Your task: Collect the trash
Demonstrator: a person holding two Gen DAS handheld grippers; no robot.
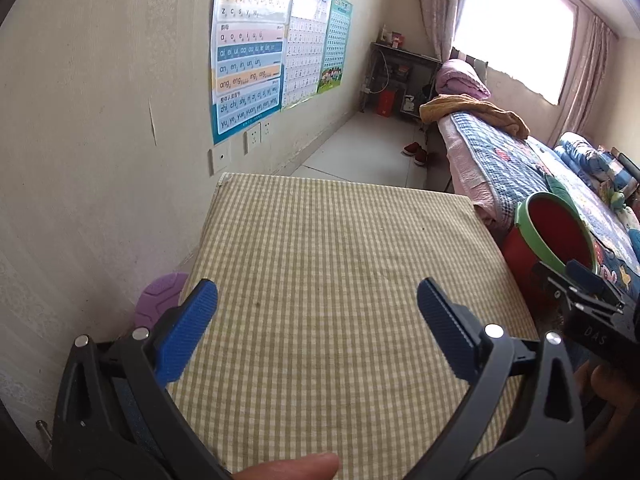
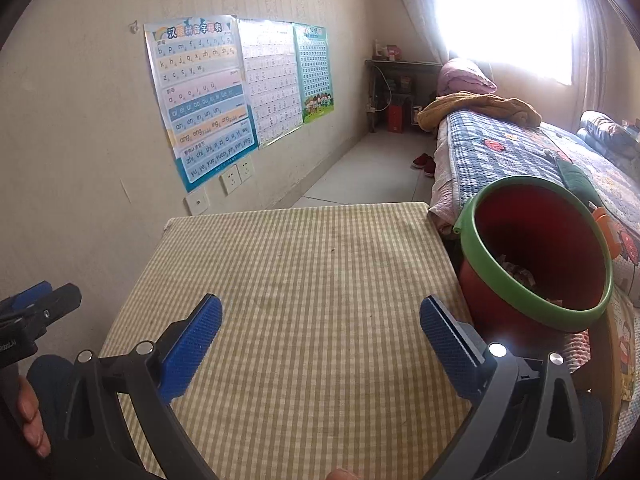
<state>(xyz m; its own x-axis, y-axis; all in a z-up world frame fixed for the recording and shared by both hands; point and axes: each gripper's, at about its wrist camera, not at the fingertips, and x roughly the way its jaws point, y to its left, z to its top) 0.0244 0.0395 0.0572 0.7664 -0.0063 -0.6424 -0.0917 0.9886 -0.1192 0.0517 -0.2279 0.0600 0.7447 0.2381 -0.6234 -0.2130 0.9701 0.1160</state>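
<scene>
over the near edge of the table (image 1: 340,248), covered in a green-and-cream checked cloth, the left gripper (image 1: 318,306) hangs with its two blue ribbed fingers (image 1: 188,332) spread wide — nothing sits between them and they touch nothing. the right gripper (image 2: 320,320) is likewise released, its blue pads (image 2: 448,344) far apart above the cloth near the table's right edge, holding nothing. in the left wrist view the right gripper also shows as a dark clamp at the far right, in front of the bin.

just beside the table's right edge stands a red bin (image 2: 536,256) with a green rim, between the table and the bed (image 2: 500,148). crumpled scraps of trash (image 2: 520,274) lie low inside it — the right wrist view looks into its mouth. the checked cloth itself carries only a few tiny dark specks.

a fingertip (image 1: 296,468) shows at the bottom edge of the left wrist view. pinyin posters (image 2: 200,100) hang on the wall beyond the table's far left corner, with wall sockets (image 2: 238,174) below them.
</scene>
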